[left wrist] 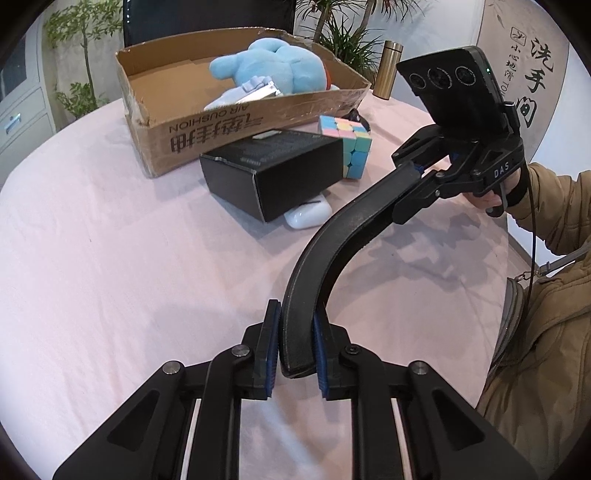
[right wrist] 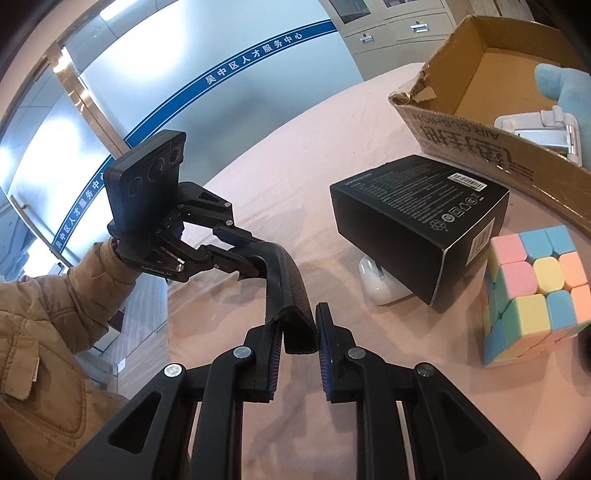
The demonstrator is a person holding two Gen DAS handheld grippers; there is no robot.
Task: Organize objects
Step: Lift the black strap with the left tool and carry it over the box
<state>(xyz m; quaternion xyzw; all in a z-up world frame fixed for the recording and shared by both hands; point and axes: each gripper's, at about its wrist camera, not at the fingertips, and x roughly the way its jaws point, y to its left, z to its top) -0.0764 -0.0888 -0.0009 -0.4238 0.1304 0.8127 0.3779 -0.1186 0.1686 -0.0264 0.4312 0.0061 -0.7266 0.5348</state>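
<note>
I was looking at a public office, some kind of service centre. Frosted glass doors point(right wrist: 122, 96) carried a blue band point(right wrist: 207, 83) of white Chinese lettering. Grey filing cabinets point(right wrist: 399, 29) with metal handles stood along the wall. A washroom sign point(left wrist: 532, 81) in Chinese hung behind potted plants point(left wrist: 343, 33). The desk point(left wrist: 110, 258) wore a pink cloth.
</note>
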